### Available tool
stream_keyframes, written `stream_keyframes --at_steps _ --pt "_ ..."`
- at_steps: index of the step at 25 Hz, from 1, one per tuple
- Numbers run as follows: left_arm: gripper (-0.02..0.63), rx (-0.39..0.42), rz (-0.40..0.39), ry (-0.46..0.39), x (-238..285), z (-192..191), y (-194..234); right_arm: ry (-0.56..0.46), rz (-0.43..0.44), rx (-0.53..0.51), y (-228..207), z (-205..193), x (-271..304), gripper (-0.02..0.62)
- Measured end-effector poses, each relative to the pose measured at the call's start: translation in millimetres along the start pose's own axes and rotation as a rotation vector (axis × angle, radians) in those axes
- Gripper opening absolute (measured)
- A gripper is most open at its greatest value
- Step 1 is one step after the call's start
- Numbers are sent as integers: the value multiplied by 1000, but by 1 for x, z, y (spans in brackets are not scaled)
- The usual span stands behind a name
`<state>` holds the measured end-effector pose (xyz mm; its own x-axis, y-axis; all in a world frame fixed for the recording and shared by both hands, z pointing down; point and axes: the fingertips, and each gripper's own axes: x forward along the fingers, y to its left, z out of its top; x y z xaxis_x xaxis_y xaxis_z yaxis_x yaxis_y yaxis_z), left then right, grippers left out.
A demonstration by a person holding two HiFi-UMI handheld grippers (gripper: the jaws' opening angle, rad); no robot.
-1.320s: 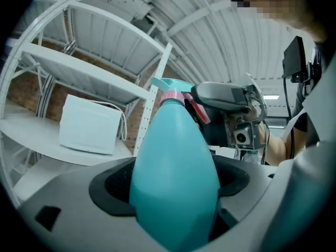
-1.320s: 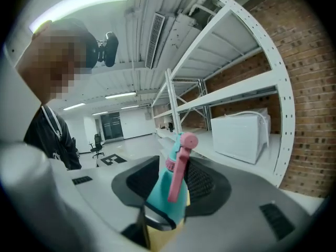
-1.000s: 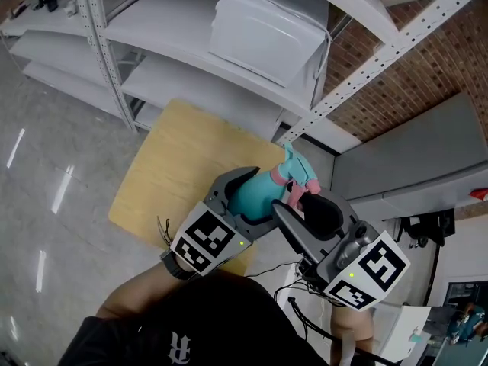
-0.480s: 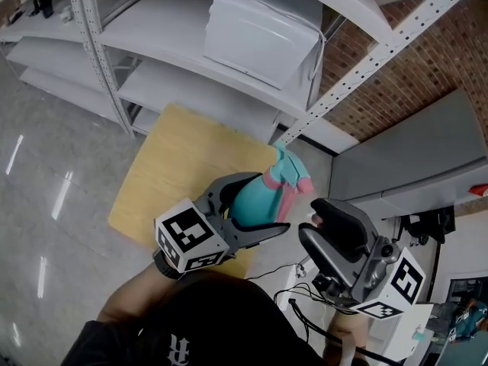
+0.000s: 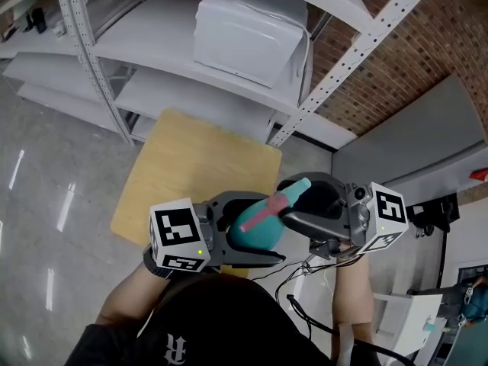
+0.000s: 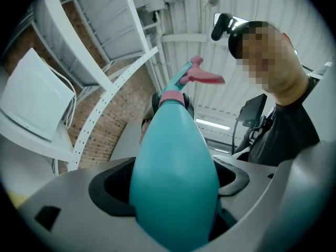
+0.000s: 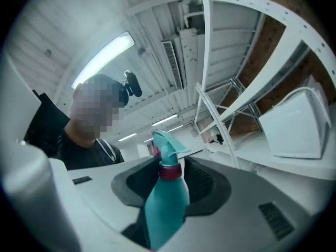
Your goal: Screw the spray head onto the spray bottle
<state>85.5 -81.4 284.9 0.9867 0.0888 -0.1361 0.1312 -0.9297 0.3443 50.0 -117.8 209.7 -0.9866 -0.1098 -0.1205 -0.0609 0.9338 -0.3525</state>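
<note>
Your left hand-held gripper [image 5: 271, 229] clamped the light, probably slippery teal plastic spray bottle [image 6: 173, 161] by its belly, while your right hand-held gripper [image 5: 296, 200] stood open around its neck.

The head camera looks steeply down, close over the left gripper [image 5: 271, 227] and right gripper [image 5: 288, 202]. Each gripper camera faces upward along its jaws, very near the spray bottle [image 5: 252, 233], which all three views share.

The room is bright: a long ceiling light [image 7: 105, 56] glows white and the floor [image 5: 46, 227] has shiny streaks. Both gripper views bend at the sides and go dark in the corners, and the close spray bottle [image 6: 176, 177] looks blurry.
</note>
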Motion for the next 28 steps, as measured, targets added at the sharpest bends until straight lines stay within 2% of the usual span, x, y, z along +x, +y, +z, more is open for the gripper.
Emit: stream_keyframes --at_steps 4,9,12,15,22,26,28 --pt "416 40 107 13 -6 -4 13 21 -99 -20 -8 -4 6 128" --pt "416 55 285 51 -12 -9 38 34 -386 -57 -29 -11 5 129" --pt "416 44 333 59 -13 -12 46 72 -558 -122 -36 -15 4 129" --pt "416 53 348 58 -10 -11 48 90 -657 -183 -34 -15 0 129" --pt "416 56 390 48 -12 -9 59 130 -719 -259 -26 -16 -1 129" --pt "416 69 387 44 -15 -8 60 143 -665 -288 -12 -20 10 129" --pt "416 72 369 38 -15 -8 57 100 -621 -280 -5 -16 5 128"
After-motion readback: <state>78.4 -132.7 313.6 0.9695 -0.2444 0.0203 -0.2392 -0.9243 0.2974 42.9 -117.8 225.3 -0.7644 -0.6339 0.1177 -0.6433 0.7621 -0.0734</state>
